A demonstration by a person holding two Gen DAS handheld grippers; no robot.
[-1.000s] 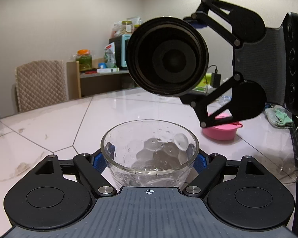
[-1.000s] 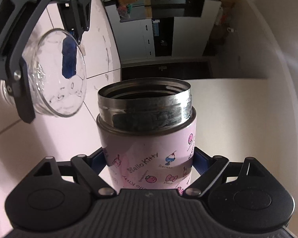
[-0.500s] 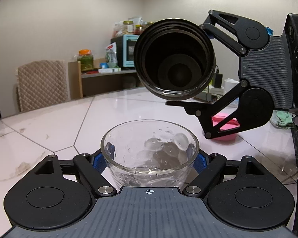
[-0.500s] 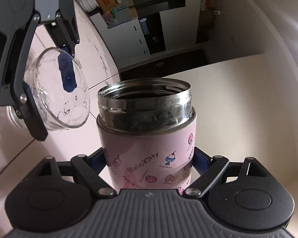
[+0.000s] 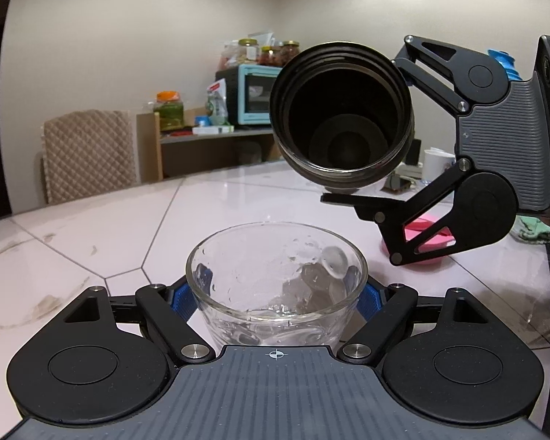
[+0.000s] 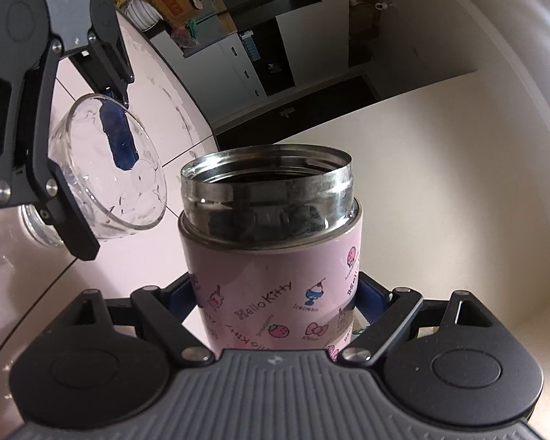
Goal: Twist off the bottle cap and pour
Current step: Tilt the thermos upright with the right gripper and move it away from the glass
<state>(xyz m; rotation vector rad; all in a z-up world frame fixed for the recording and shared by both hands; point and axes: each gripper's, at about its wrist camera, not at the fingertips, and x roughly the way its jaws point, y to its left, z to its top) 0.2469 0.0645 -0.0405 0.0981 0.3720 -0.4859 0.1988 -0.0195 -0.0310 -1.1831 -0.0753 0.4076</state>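
My left gripper [image 5: 277,293] is shut on a clear glass bowl [image 5: 275,278] holding a little water, resting on or just over the white table [image 5: 91,234]. My right gripper [image 6: 275,293] is shut on a pink Hello Kitty bottle [image 6: 275,286] with its cap off. In the left wrist view the bottle [image 5: 341,117] is tipped, its dark steel mouth facing me above and right of the bowl. No stream shows. In the right wrist view the bowl [image 6: 110,176] sits left of the bottle mouth. The pink cap [image 5: 421,249] lies on the table behind the right gripper.
A quilted chair [image 5: 88,154] stands at the table's far left edge. A shelf with a teal oven [image 5: 253,99] and jars is behind. A white mug [image 5: 436,165], a phone and a green cloth [image 5: 531,227] lie at the right of the table.
The right gripper has moved the tipped bottle to the right and back, away from above the bowl, and is rotating it. The left gripper and bowl have stayed still.
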